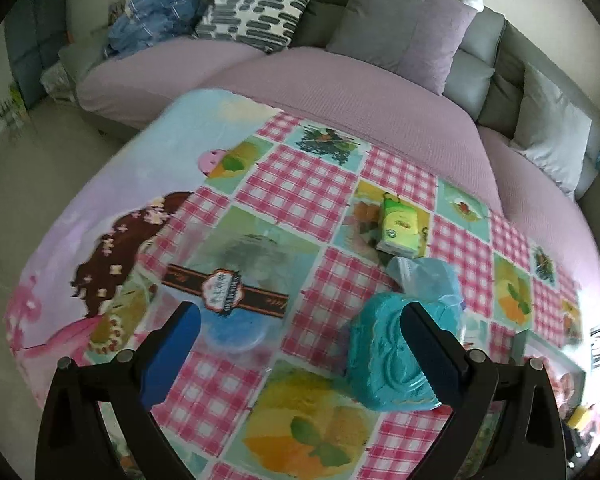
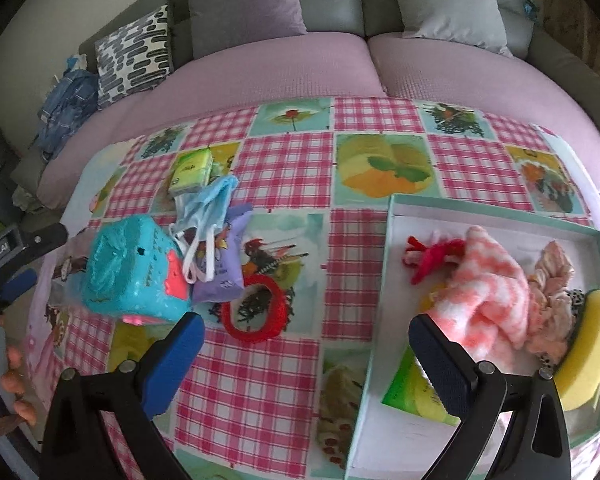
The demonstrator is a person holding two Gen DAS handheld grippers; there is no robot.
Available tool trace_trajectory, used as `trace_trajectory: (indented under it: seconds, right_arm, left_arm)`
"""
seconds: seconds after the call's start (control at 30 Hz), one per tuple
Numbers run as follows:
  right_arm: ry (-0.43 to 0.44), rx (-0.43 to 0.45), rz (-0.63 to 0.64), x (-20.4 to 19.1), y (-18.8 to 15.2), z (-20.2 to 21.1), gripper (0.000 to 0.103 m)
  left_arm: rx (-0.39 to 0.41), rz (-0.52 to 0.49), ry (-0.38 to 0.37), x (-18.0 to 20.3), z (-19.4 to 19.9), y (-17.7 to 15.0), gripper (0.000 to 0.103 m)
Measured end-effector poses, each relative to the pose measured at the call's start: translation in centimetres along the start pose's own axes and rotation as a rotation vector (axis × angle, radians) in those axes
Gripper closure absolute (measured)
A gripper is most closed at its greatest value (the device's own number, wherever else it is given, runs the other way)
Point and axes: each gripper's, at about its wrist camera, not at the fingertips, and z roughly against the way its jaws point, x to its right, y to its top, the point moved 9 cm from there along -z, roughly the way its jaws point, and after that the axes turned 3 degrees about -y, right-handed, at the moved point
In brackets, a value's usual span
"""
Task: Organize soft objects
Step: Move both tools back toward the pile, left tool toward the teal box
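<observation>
- My left gripper (image 1: 300, 344) has its fingers spread wide over the checked worktop (image 1: 296, 184), holding nothing; the teal soft pack (image 1: 384, 360) lies just inside the right-hand finger, though I cannot tell if it touches.
- Beyond that pack I see a light blue face mask (image 1: 428, 280) and then a green tissue pack (image 1: 402, 228).
- My right gripper (image 2: 306, 350) is also spread open and empty, hovering between the loose pile and the shallow white box (image 2: 500, 220).
- In the right wrist view the teal soft pack (image 2: 134, 268) sits beside a purple pouch (image 2: 224, 276), with a red ring (image 2: 256, 308) just in front.
- Inside the box lie a pink-and-white fluffy cloth (image 2: 492, 292), a red yarn piece (image 2: 432, 256), a yellow sponge (image 2: 588, 340) and a green packet (image 2: 408, 392).
</observation>
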Motion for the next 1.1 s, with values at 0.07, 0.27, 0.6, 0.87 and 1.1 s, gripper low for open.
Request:
trace_trajectory:
  seconds: [0.07,0.27,0.6,0.87,1.1]
  right_arm:
    - [0.020,0.001,-0.004,-0.3,0.2,-0.1,0.000]
    - [0.066,0.006,-0.022,-1.2,1.5,-0.7,0.000]
    - [0.126,-0.054,0.062,-4.1,5.9,-1.2,0.000]
    - [0.201,-0.171,0.041,-5.2,9.2,-2.0,0.000]
    - [0.206,-0.270,0.001,-5.8,10.8,-3.9,0.002]
  left_arm:
    - [-0.023,-0.007,-0.045,0.5,-0.6,0.4,0.003]
    - [-0.055,-0.137,-0.041,1.7,-1.3,2.0,0.003]
    - [-0.099,-0.326,-0.063,3.9,-2.5,6.0,0.003]
    - [-0.132,-0.340,-0.118,4.7,-3.5,8.6,0.003]
    - [-0.230,-0.329,-0.103,4.7,-5.9,9.5,0.003]
